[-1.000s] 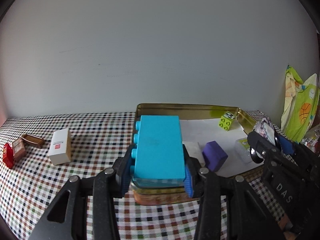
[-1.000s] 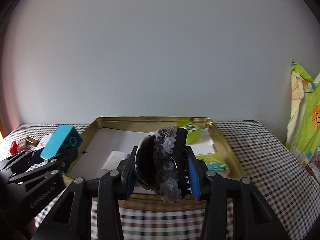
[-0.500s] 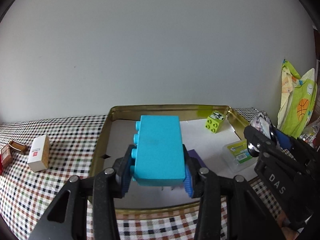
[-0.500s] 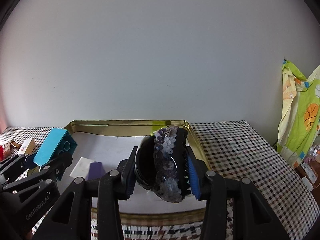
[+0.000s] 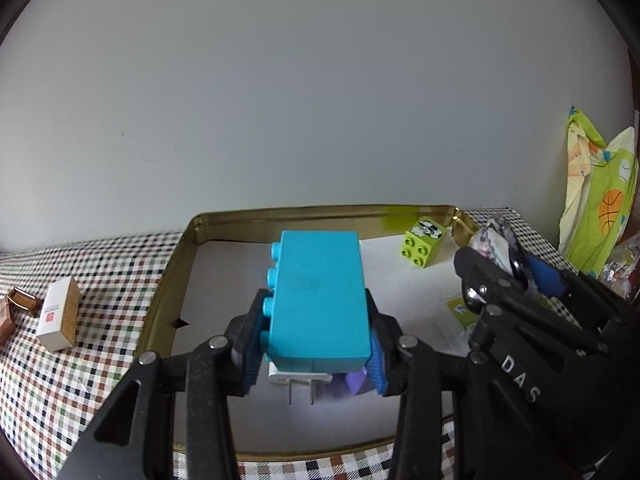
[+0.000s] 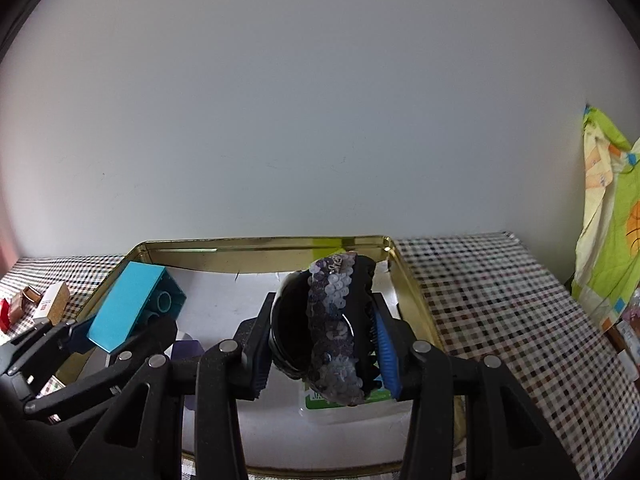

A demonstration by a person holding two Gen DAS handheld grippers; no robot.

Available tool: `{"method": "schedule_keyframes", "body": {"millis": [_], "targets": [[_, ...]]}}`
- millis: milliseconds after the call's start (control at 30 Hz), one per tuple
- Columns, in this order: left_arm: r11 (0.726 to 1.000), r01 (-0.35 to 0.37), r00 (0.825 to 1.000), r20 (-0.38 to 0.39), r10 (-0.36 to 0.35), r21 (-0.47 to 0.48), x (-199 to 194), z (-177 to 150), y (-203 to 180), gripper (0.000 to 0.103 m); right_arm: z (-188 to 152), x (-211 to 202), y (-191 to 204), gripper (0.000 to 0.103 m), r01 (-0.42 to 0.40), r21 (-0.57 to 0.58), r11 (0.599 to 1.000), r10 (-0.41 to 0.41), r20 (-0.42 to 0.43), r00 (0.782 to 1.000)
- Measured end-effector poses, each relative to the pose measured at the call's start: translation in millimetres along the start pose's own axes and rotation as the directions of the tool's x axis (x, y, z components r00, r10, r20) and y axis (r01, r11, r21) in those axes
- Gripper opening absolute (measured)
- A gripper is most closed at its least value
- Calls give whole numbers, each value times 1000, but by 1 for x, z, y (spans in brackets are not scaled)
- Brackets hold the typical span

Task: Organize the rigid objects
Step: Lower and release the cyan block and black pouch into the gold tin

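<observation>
My left gripper (image 5: pixel 314 350) is shut on a large turquoise toy brick (image 5: pixel 318 296), held above the gold metal tray (image 5: pixel 280 218). In the right wrist view the same turquoise brick (image 6: pixel 128 306) hangs at the left over the gold tray (image 6: pixel 256 246). My right gripper (image 6: pixel 324 344) is shut on a black hair claw clip with grey sequins (image 6: pixel 334 320), also above the tray. Inside the tray lie a lime green brick (image 5: pixel 424 242), a white plug adapter (image 5: pixel 300 384), a purple block (image 5: pixel 356 380) and a clear box with a green label (image 6: pixel 344 404).
A white and cork box (image 5: pixel 58 314) and a small brown item (image 5: pixel 22 300) lie on the checked tablecloth left of the tray. A green and yellow printed bag (image 5: pixel 600 204) hangs at the right. A plain wall stands close behind the tray.
Both grippers have moved forward over the tray with their objects still held. The tray's rim now lies beneath them, and the plug adapter and purple block sit under the left fingers.
</observation>
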State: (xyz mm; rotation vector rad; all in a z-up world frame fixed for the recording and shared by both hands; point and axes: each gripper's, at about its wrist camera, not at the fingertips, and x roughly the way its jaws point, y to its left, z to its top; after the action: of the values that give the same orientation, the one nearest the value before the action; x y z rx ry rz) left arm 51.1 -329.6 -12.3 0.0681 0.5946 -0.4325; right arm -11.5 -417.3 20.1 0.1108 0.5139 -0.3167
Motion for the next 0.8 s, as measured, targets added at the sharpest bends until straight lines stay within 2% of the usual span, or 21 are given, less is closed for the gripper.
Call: {"method": "schedule_keyframes", "body": {"millis": [300,367,400,467,500,533,567,600,700,800], "targets": [[999,-41,998,-48,40,-28,13,7,1,42,1,9,1,47,-36,-5,999,36,-32,999],[998,-52,997,-51,51,-26,14,5,3,42,1,11,1,51,-33,-4,999,33,-39,999],[998,-58,997,-45,57,-27,13,5,4,45,1,11,-1,56,-28,2,1000,28,-36,999],[995,-101,995,-16,101,-21,6,3,6,60,0,6,-8,61,-23,41,999,24,-12,1000],[991,-130,991,1,130,-23,2,3,7,73,0,6,-11,62,-25,54,998,25,-3,1000],[988,-152,988,12,152,-28,0,3,10,86,-1,3,-14,68,-25,74,997,25,10,1000],[987,-161,987,19,161,-27,-1,3,10,95,-1,1,-18,74,-27,94,995,25,23,999],[987,-156,987,32,157,-25,-4,2,11,102,-1,-1,-20,86,-30,108,994,26,35,999],[989,-145,987,65,145,4,-10,1,6,102,-1,-8,-19,88,-27,106,994,20,63,998],[985,-165,983,86,160,50,-14,-1,-2,102,1,-9,-16,88,-18,84,996,12,75,997]]}}
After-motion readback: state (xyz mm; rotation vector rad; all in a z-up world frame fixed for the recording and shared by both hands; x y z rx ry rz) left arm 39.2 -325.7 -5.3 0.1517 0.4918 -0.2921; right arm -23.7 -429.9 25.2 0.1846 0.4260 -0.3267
